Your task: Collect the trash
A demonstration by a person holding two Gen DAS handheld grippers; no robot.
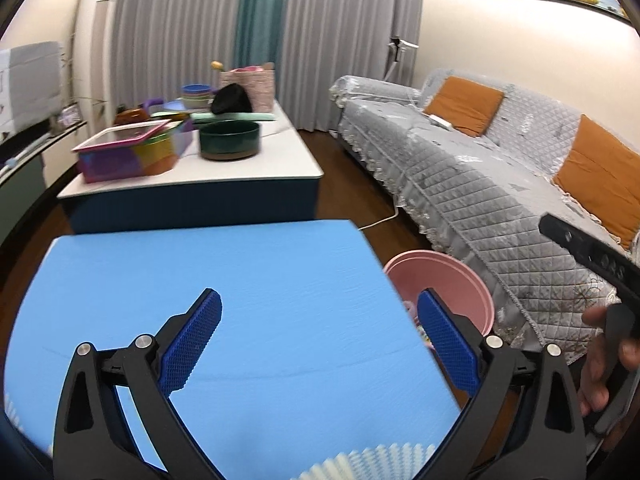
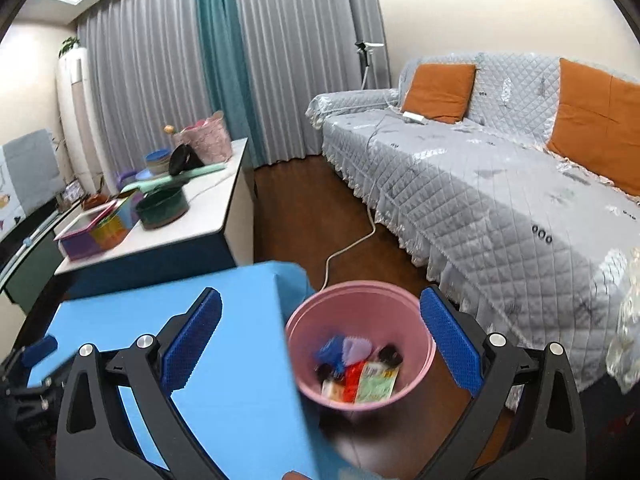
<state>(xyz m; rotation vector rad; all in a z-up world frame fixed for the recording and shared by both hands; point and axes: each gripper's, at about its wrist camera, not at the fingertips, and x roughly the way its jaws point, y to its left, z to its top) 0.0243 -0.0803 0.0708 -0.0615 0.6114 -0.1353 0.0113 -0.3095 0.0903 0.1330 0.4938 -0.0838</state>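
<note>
I am holding my left gripper [image 1: 320, 334] above the blue mat [image 1: 208, 304] with its jaws standing wide apart and nothing lying between the blue ribbed pads [image 1: 196, 340]; its right pad is overlapping the rim of the pink bin [image 1: 448, 276] in the left wrist view, though I cannot tell whether it is touching. I am holding my right gripper [image 2: 320, 334] spread just as wide, also gripping nothing; it is looking down into the pink bin [image 2: 360, 300], which is standing on the dark floor just beside the mat's edge, between the mat and the grey quilted sofa [image 2: 500, 200]. The trash [image 2: 356, 372] is lying in the bottom of the bin: blurred wrappers in blue, lilac, red, green and black, heaped together; I cannot tell the single pieces apart. My right hand [image 1: 604, 364] is showing at the right edge of the left wrist view, wrapped around a black handle. Beyond the mat a white-topped table [image 1: 256, 160] is carrying a dark green pot [image 1: 230, 140] and a coloured box [image 1: 124, 152]; a white cable [image 2: 352, 244] is trailing across the floor near the bin.
</note>
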